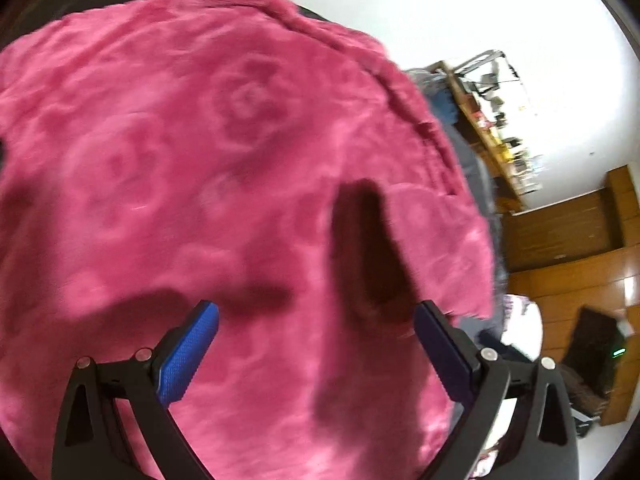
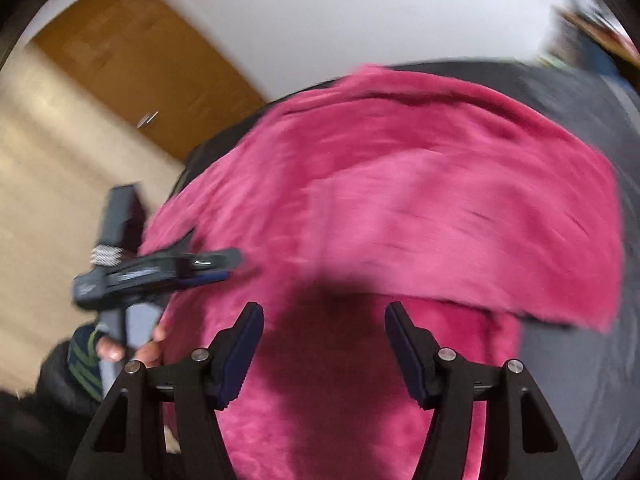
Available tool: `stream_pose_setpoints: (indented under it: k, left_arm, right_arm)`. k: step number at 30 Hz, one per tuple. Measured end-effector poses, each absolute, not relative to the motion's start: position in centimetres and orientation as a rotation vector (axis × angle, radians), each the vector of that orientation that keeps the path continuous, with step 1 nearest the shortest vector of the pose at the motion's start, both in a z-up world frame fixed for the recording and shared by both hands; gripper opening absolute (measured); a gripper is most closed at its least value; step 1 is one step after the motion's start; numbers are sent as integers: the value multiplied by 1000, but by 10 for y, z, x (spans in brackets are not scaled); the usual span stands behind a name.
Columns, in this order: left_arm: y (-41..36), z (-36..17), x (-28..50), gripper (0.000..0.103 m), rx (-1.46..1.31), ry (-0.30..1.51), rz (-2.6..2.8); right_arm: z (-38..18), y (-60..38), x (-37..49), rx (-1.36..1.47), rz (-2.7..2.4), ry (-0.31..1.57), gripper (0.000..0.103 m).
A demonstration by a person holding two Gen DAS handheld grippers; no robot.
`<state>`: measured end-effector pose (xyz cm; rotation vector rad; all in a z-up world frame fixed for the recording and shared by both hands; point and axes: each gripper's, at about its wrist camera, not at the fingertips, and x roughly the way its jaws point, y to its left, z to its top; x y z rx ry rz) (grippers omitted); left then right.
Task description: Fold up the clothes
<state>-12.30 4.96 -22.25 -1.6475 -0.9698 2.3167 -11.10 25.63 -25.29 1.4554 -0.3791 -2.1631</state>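
Pink plush garment (image 2: 380, 208), stamped with rose shapes, lies spread over a dark grey surface (image 2: 580, 380), one layer doubled over the upper part with its edge running toward four o'clock. Above it the right gripper (image 2: 324, 344) hangs with its jaws apart and nothing between them. At nine o'clock in the right wrist view the left gripper (image 2: 224, 266) reaches in over the cloth's edge, a hand (image 2: 120, 350) on its handle. Its blue pads (image 1: 188, 356) stand wide, with only the fabric below them.
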Motion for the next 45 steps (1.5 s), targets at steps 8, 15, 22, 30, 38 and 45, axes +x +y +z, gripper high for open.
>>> stream_pose_setpoints:
  k: [8, 15, 22, 30, 38, 45]
  left_arm:
    - [78, -234, -180, 99, -1648, -1032, 2243]
    - [107, -244, -201, 99, -1574, -822, 2347]
    - [125, -253, -209, 99, -1509, -610, 2417]
    - [133, -256, -227, 33, -1618, -509, 2384]
    - [118, -217, -233, 11, -1530, -574, 2365]
    - [93, -147, -239, 10, -1362, -610, 2441]
  right_arm:
    - [-254, 275, -125, 1523, -2468, -185, 65]
    - [-282, 269, -141, 1586, -2454, -90, 65]
    - [-298, 272, -140, 1608, -2442, -102, 65]
    - [-297, 279, -138, 1599, -2472, -152, 65]
    - [-286, 295, -127, 1595, -2529, -210, 65]
    - [-277, 305, -121, 1596, -2580, -240, 65]
